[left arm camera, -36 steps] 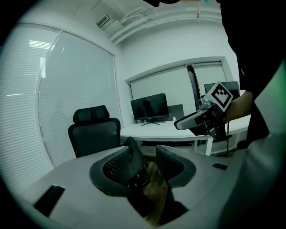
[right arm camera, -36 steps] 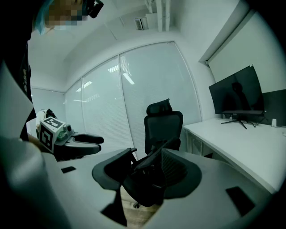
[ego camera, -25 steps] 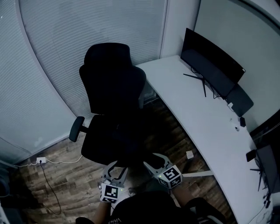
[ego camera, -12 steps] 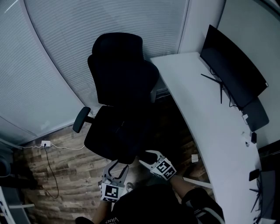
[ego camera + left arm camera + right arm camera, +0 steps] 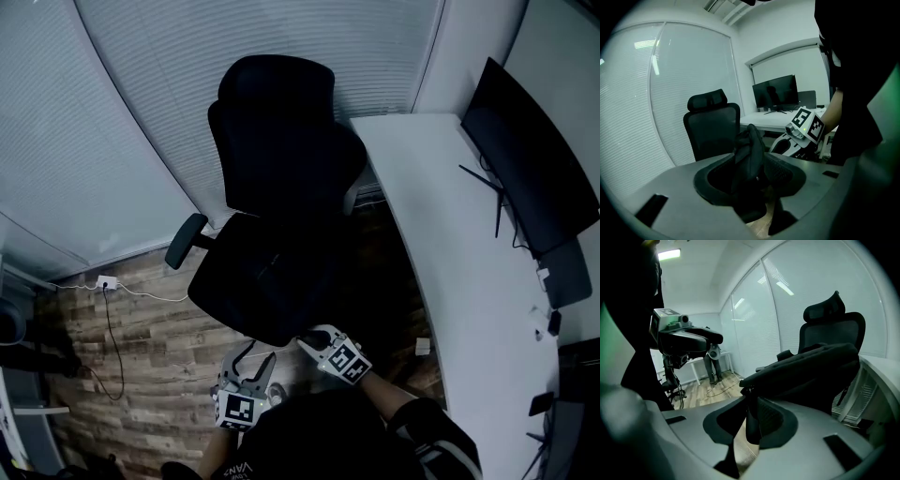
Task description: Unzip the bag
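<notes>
Black bag (image 5: pixel 750 154), black chair (image 5: pixel 281 159), white desk (image 5: pixel 441 244), black monitor (image 5: pixel 534 159), brown plank floor (image 5: pixel 141 347), pale grey slatted blinds (image 5: pixel 159 84)

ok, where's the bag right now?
The bag lies on the seat of the black office chair, centre of the head view, left of the white desk; it fills the middle of the right gripper view.

Left tongs (image 5: pixel 258 361) gripping bag fold (image 5: pixel 749 150), right tongs (image 5: pixel 307 339) closing around zip pull (image 5: pixel 752 423)

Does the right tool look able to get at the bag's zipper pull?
Probably yes. The zipper pull hangs between the jaws of the right tool, which are closing; nothing blocks it, though they seem not to pinch it yet.
</notes>
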Action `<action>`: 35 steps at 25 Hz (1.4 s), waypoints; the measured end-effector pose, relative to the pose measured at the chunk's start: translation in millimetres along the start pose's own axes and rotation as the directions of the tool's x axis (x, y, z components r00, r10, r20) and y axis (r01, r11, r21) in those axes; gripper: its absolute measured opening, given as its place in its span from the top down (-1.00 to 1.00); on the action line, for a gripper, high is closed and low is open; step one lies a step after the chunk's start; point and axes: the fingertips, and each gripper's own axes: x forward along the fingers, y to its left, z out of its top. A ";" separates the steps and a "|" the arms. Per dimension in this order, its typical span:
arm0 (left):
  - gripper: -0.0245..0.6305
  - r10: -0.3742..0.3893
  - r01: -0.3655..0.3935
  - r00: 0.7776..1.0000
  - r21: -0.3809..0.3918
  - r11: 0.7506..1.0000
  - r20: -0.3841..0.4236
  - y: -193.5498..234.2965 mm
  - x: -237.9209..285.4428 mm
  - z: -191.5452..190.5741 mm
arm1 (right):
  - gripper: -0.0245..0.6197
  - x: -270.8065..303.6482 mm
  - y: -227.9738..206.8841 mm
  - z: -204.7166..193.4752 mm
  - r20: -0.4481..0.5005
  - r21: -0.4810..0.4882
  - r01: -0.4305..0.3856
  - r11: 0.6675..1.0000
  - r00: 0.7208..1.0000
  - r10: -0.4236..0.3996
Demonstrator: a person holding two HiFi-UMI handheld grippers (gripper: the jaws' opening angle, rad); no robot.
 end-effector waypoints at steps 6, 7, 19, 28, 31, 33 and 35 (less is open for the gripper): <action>0.36 -0.009 0.014 0.998 0.070 0.997 -0.063 -7.3 26.4 -7.7 | 0.77 -11.1 -1.9 3.9 -0.040 -0.051 -0.054 0.997 0.998 0.052; 0.36 -0.016 0.023 0.997 0.091 0.996 -0.072 -9.1 32.0 -9.8 | 0.77 -12.5 -1.4 4.7 -0.050 -0.056 -0.064 0.996 0.997 0.062; 0.26 -0.087 0.140 0.980 0.313 0.939 -0.178 -30.1 85.4 -40.3 | 0.78 -20.3 -1.5 15.8 -0.133 -0.078 -0.148 0.986 0.982 0.137; 0.25 -0.039 0.088 0.986 0.308 0.947 -0.161 -21.1 101.0 -37.8 | 0.78 -20.4 -6.7 27.8 -0.154 -0.081 -0.198 0.977 0.971 0.184; 0.32 -0.005 0.057 0.986 0.306 0.950 -0.169 -17.4 102.9 -39.0 | 0.78 -21.3 -8.0 30.5 -0.174 -0.118 -0.213 0.970 0.966 0.191; 0.42 0.025 0.032 0.984 0.311 0.950 -0.177 -12.3 103.5 -38.8 | 0.78 -20.8 -9.9 35.6 -0.190 -0.167 -0.224 0.960 0.963 0.192; 0.55 0.044 0.013 0.982 0.303 0.953 -0.182 -7.1 103.6 -35.9 | 0.78 -20.3 -13.0 42.9 -0.208 -0.210 -0.229 0.951 0.960 0.186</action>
